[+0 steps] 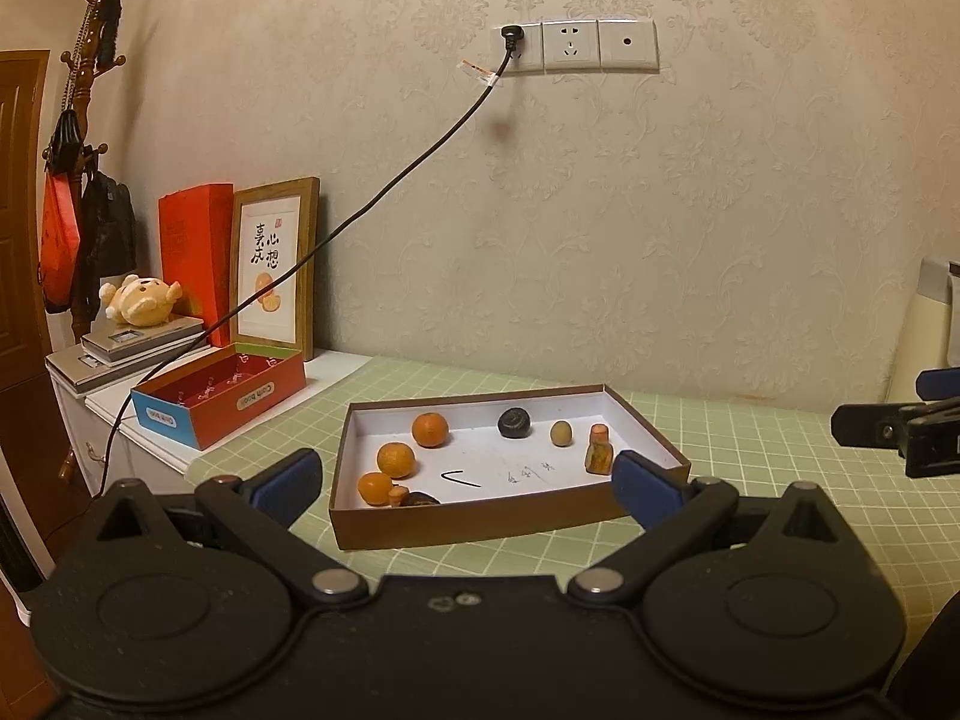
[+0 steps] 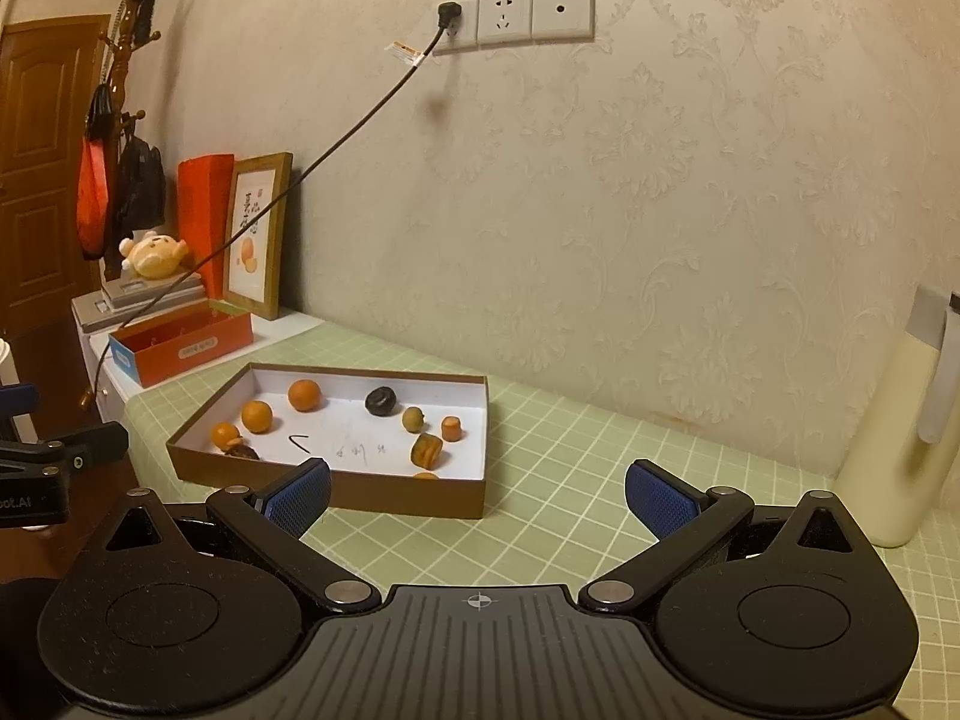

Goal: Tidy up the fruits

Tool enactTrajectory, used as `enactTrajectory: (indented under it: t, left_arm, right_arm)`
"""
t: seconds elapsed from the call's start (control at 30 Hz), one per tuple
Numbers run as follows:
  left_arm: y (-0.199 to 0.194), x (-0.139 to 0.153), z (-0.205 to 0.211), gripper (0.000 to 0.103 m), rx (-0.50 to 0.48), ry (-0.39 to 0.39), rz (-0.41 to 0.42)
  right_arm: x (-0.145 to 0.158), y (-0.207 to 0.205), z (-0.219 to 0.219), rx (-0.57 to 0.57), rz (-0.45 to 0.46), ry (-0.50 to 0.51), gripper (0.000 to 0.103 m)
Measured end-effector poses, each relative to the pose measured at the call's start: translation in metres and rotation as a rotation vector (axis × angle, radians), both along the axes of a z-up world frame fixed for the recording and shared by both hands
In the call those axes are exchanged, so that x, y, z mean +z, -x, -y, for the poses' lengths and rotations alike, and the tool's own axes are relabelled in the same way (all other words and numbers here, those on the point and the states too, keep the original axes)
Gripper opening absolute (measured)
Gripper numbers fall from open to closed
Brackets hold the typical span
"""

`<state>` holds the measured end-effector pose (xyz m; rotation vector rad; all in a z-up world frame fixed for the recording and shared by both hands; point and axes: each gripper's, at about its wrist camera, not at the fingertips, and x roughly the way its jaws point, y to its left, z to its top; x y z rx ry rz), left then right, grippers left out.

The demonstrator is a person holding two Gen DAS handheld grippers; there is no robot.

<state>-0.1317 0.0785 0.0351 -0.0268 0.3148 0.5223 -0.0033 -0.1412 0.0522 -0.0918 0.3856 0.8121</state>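
Observation:
A shallow brown box (image 1: 480, 525) with a white floor sits on the green grid mat; it also shows in the right wrist view (image 2: 336, 495). Inside lie three oranges (image 1: 429, 429) along its left side, a dark round fruit (image 1: 513, 422), a small tan fruit (image 1: 561, 433) and orange-brown pieces (image 1: 599, 451). The oranges (image 2: 304, 394) and dark fruit (image 2: 380, 400) show in the right view too. My left gripper (image 1: 468, 489) is open and empty just in front of the box. My right gripper (image 2: 477, 501) is open and empty near the box's front right corner.
An open red and blue box (image 1: 222, 396) stands left of the mat. Behind it are a framed picture (image 1: 275, 267), a plush toy (image 1: 141, 300) and a black cable (image 1: 384, 192) to the wall socket. A cream bottle (image 2: 900, 432) stands at the right.

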Motion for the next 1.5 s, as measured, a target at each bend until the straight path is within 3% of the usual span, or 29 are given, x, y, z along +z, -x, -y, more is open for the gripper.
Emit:
enactTrajectory:
  t: [1.5]
  left_arm:
    - [-0.0034, 0.0006, -0.0023, 0.097, -0.002, -0.007, -0.015]
  right_arm:
    - [-0.0034, 0.001, -0.0031, 0.001, -0.007, 0.007, 0.103]
